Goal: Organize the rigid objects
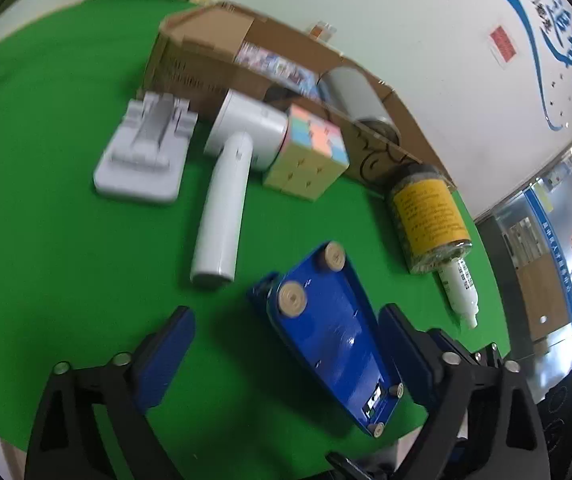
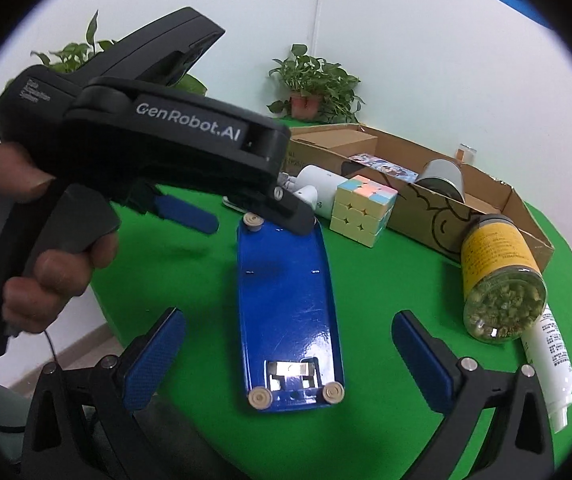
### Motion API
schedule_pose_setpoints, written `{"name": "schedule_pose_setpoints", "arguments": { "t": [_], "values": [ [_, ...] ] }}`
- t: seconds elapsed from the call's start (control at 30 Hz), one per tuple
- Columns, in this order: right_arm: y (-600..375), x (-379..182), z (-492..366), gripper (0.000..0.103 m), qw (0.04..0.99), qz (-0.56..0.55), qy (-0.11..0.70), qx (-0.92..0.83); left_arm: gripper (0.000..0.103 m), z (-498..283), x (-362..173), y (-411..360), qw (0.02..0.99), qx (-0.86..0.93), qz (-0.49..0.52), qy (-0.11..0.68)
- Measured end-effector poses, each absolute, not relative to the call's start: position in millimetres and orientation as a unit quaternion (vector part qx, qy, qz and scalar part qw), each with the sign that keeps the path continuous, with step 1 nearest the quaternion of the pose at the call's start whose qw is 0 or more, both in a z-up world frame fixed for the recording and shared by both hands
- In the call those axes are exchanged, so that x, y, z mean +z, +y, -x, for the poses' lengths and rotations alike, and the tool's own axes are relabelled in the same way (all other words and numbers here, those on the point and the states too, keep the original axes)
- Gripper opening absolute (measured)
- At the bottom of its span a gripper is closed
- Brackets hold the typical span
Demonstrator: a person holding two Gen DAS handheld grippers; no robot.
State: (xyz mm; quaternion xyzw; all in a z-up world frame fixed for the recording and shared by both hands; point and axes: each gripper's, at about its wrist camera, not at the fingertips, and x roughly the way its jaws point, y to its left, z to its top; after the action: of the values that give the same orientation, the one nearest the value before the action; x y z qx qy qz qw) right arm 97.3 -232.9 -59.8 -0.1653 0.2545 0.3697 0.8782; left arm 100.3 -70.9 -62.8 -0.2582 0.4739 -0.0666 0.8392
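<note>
A: Where is the blue stapler [image 2: 287, 312]?

B: Upside down on the green tabletop [image 1: 46, 220], base plate up, four round feet showing. It lies between both tools. The left gripper [image 1: 286, 350] straddles one end: its right pad looks to be against the stapler's side, its left pad stands clear over bare cloth. Nothing is clamped yet; the jaws are spread.

A: And the right gripper [image 2: 287, 354]?

B: Released, jaws wide, with the stapler's other end lying between the fingers, neither pad touching it. A person's hand [image 2: 42, 248] shows on the left tool's handle.

A: How would you take it well?

B: I judge one tool is enough. Centre the body between the pads, across the narrow width, then close squarely on the long sides. The glossy plate looks slippery, so grip low on the edges, not on the feet.

A: Where does it go?

B: Probably the cardboard box [image 2: 517, 216] at the back, already holding a grey cylinder [image 2: 443, 178] and a printed packet [image 2: 385, 168].

A: What blocks the way?

B: The pastel cube [image 2: 361, 210] and the white handheld device [image 1: 230, 188] sit right before the box wall; the jar of dried flowers [image 2: 501, 280] lies on its side, with a white tube [image 2: 549, 360] just beside it. A white stand [image 1: 146, 156] lies off to one side. Lift high over those.
</note>
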Motion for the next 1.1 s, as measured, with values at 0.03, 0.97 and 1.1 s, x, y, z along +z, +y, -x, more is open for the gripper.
{"name": "schedule_pose_setpoints", "arguments": {
  "t": [0.03,0.97,1.1],
  "values": [
    [-231.9,-61.9,-99.3,0.099,0.879,0.167,0.258,0.365,0.077,-101.0,-66.8,-71.5,0.834,-0.074,0.264,0.480],
    [-284.5,-59.1,-155.1,0.075,0.882,0.049,0.336,0.325,0.080,-147.0,-81.1,-114.6,0.802,-0.150,0.290,0.501],
    [-267.3,-70.2,-161.3,0.067,0.878,0.062,0.354,0.317,0.080,-150.0,-81.1,-117.5,0.803,-0.157,0.283,0.501]
  ]
}}
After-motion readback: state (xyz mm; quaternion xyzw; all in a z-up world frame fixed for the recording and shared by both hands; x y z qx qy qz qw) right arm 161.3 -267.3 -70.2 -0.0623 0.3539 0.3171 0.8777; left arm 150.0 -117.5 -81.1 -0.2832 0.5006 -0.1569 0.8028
